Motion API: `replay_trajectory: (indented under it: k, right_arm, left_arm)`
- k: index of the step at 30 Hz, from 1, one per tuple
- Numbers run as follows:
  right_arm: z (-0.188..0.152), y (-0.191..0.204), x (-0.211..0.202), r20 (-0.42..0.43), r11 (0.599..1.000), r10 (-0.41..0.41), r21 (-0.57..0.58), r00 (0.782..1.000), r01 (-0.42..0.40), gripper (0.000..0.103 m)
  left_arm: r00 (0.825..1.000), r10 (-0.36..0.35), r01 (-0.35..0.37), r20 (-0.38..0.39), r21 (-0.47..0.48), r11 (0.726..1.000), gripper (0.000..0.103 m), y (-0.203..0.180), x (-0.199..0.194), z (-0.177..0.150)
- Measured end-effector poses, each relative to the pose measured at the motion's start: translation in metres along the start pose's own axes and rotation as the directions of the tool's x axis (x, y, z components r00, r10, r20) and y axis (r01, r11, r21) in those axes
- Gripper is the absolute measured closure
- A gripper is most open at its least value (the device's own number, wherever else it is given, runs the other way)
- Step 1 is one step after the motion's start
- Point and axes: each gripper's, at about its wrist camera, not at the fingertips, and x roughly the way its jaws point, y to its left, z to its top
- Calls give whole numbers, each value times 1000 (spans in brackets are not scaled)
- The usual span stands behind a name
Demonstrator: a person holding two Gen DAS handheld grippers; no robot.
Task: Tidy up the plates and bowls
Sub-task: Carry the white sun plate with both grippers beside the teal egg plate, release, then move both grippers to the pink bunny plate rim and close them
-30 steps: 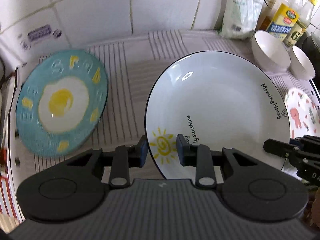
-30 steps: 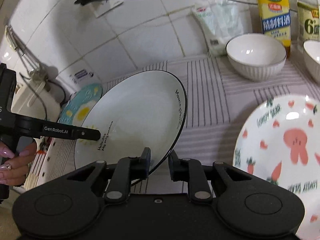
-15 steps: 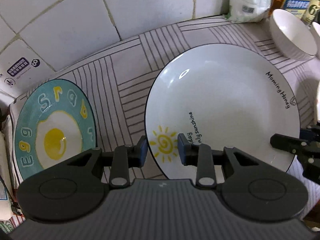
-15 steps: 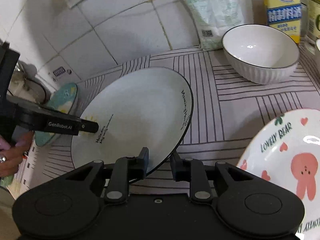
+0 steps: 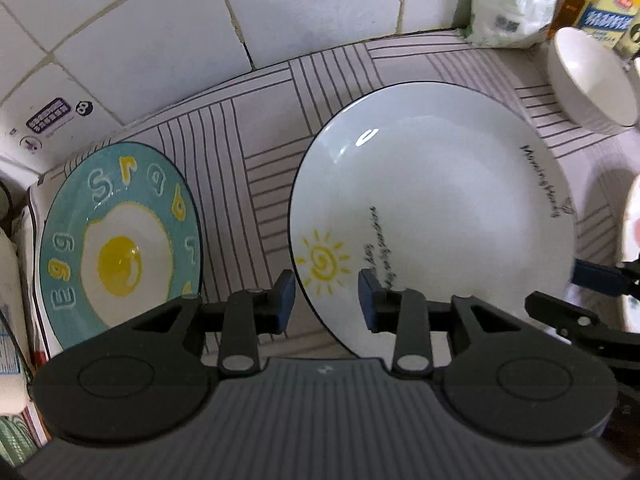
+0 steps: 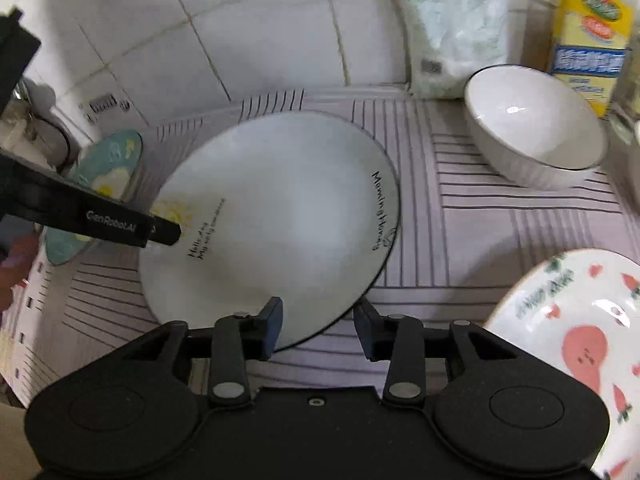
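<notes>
Your left gripper (image 5: 326, 296) is spread apart, and the near-left rim of the white sun plate (image 5: 432, 208) passes between its fingers without being pinched. Your right gripper (image 6: 318, 326) is also released; the plate's near-right rim sits in its gap, with space on both sides. The plate lies on the striped mat (image 5: 256, 168), directly ahead of both tools. To the left of your left gripper rests the teal egg plate (image 5: 120, 236). Ahead and to the right of your right gripper stands a white bowl (image 6: 536, 132), and close on its right the bear plate (image 6: 576, 344).
</notes>
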Motion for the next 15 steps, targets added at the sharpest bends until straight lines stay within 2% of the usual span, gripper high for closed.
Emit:
replay_trajectory:
  k: [1, 4, 7, 9, 11, 15]
  right_arm:
    - [-3, -1, -11, 22, 1000, 4, 10, 1000, -4, 52]
    - [-12, -3, -43, 86, 1000, 1, 28, 996, -3, 39]
    - [-20, -3, -78, 131, 999, -40, 36, 991, 36, 38]
    - [-25, -3, -100, 157, 997, -71, 43, 985, 65, 36]
    - [-30, -2, -121, 189, 996, -84, 40, 978, 78, 32]
    - [-42, 2, -162, 262, 995, -98, 51, 960, 87, 32]
  left_arm:
    - [1000, -5, 5, -2, 1, 1000, 63, 0, -4, -2]
    - [1000, -12, 12, 5, 32, 999, 61, -5, -21, -8]
    - [999, -31, 29, 28, 86, 996, 56, -14, -41, -9]
    - [997, -46, 36, 61, 153, 988, 53, -25, -60, -11]
    - [993, -48, 26, 104, 209, 978, 48, -36, -78, -13]
    - [986, -95, 55, 136, 273, 960, 41, -58, -106, -16]
